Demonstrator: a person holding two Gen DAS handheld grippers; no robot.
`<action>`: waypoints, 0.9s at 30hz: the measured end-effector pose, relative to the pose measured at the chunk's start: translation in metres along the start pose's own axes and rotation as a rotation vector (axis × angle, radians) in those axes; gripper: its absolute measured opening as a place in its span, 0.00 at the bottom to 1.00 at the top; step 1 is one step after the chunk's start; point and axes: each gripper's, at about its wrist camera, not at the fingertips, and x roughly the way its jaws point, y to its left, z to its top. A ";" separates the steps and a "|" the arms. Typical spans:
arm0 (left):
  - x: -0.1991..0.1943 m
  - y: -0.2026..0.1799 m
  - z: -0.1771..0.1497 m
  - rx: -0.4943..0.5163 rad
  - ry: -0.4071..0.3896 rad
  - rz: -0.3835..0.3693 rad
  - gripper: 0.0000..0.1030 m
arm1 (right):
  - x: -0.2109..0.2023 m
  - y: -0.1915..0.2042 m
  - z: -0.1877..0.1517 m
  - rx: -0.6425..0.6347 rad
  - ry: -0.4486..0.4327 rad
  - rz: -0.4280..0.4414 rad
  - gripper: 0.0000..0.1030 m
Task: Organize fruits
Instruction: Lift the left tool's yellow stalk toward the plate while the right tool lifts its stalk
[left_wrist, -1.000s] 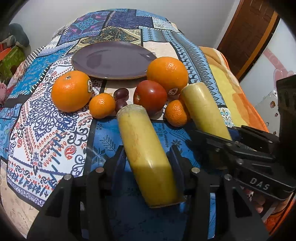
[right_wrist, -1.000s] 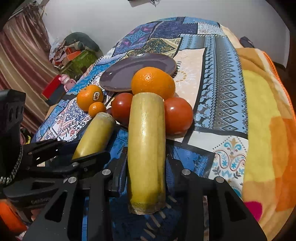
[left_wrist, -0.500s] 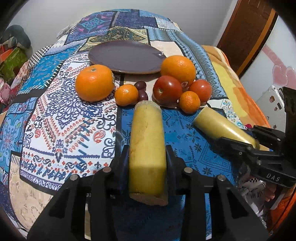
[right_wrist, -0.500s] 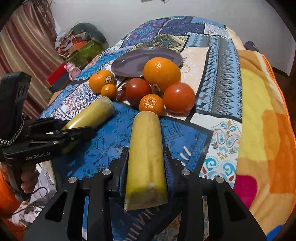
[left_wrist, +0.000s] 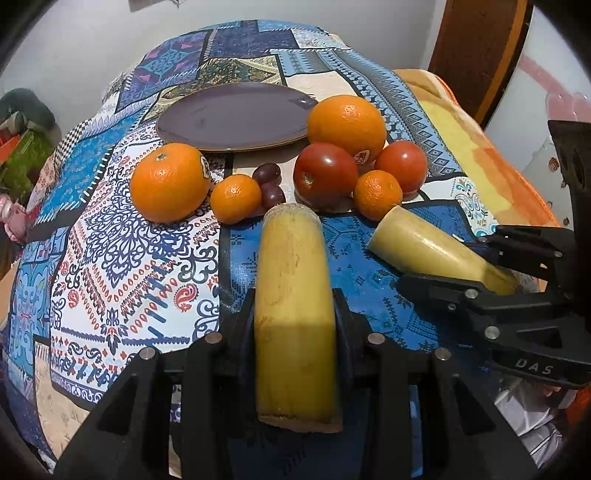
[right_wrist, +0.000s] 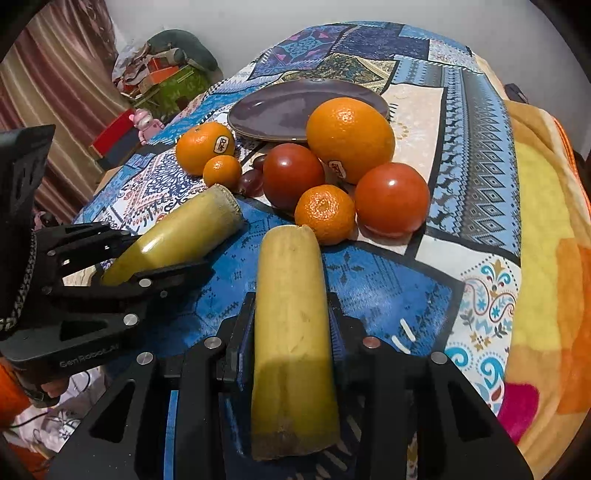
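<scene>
My left gripper (left_wrist: 295, 317) is shut on a yellow cane piece (left_wrist: 293, 295) and holds it above the patterned cloth. My right gripper (right_wrist: 291, 317) is shut on a second yellow cane piece (right_wrist: 291, 295); that gripper and piece also show in the left wrist view (left_wrist: 424, 254). Ahead lie two large oranges (left_wrist: 170, 182) (left_wrist: 347, 123), two small mandarins (left_wrist: 236, 199) (left_wrist: 377, 194), two tomatoes (left_wrist: 325, 175) (left_wrist: 400, 166) and dark grapes (left_wrist: 269, 184). An empty purple plate (left_wrist: 232, 116) sits behind them.
The patterned cloth (left_wrist: 110, 258) covers a rounded surface that falls away at the left and near edges. An orange and yellow blanket (right_wrist: 543, 221) lies to the right. Clutter and a curtain (right_wrist: 55, 74) stand at the far left. A wooden door (left_wrist: 476, 51) is at the back right.
Both grippers pulled back from the fruit with their cane pieces, then came forward again; the fruit cluster now looks nearer than half a second ago. The fruit itself has not moved.
</scene>
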 end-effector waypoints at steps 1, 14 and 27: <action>0.000 0.002 0.001 -0.011 0.003 -0.009 0.36 | 0.000 0.001 0.000 -0.008 -0.003 -0.004 0.31; -0.028 0.021 -0.002 -0.068 -0.020 -0.014 0.35 | -0.042 0.006 0.006 -0.011 -0.103 -0.010 0.31; -0.076 0.035 0.027 -0.084 -0.154 -0.004 0.35 | -0.061 0.020 0.044 -0.051 -0.193 -0.031 0.31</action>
